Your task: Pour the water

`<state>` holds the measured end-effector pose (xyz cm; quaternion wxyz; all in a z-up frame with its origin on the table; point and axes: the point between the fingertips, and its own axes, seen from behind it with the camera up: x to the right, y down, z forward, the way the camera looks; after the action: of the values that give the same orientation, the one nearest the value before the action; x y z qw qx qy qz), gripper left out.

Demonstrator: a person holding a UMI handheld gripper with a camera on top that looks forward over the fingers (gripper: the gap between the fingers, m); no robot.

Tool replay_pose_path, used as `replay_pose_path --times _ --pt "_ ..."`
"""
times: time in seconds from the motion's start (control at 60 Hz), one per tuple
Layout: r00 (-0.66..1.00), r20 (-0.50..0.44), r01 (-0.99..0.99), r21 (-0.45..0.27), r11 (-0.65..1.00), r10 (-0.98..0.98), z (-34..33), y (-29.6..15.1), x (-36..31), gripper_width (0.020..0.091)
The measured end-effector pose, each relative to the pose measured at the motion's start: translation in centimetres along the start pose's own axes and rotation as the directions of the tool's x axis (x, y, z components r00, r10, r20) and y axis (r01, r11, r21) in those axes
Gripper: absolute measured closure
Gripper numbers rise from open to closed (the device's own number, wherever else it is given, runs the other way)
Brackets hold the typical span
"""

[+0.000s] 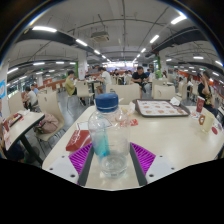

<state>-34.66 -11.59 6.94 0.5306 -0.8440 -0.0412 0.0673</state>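
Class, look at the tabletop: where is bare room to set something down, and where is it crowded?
Bare table lies between the bottle and the tray. Crowded: the bottle stands between the open gripper fingers, with a red packet just beside it.

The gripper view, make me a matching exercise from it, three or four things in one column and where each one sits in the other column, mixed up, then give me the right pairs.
Things
1. bottle
2. tray
3. red object
4. cup

Places
A. on the table, to the left of the fingers
B. beyond the bottle, farther down the table
C. between the two fingers
D. beyond the fingers, off to the right

Pairs: 1-C, 2-D, 3-A, 4-B
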Motion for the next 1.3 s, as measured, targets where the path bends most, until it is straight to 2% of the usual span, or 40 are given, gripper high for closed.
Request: replay_pose_path --times 0.083,0.133,0.35,0.45,0.55,0.65,0.8,0.95,1.083,1.167,1.3 --pt "1.0 -0.011 0.024 0.014 1.0 -0.024 1.0 0.1 0.2 0.0527" --pt "0.999 -0.012 0.031 0.027 0.999 -0.031 1.1 -0.2 0.3 0.0539" --pt "0.999 0.018 0.043 0.026 0.999 -0.043 1.1 -0.3 0.1 0.0691" --pt "0.998 0.048 0.05 0.014 0.999 -0.05 0.7 -0.8 -0.2 0.0691" --pt "0.996 0.094 0.006 0.032 0.999 -0.009 -0.2 -3.6 -0.2 0.0693" --pt "0.977 0.161 -0.149 0.044 0.988 0.14 -1.8 -8.0 0.6 0.0694" --pt "0.875 0.251 -0.438 0.041 0.898 0.415 -3.1 -15.9 6.3 0.0694" --pt "0.68 0.34 -0.688 -0.009 0.726 0.649 -2.7 -21.1 14.7 0.0692" --pt "0.368 0.383 -0.889 -0.124 0.441 0.847 -1.7 -23.2 22.8 0.0692" --pt "0.136 0.386 -0.953 -0.199 0.227 0.913 -0.3 -23.2 27.8 0.0692" --pt "-0.136 0.332 -0.96 -0.279 -0.041 0.934 0.6 -21.8 34.0 0.0694"
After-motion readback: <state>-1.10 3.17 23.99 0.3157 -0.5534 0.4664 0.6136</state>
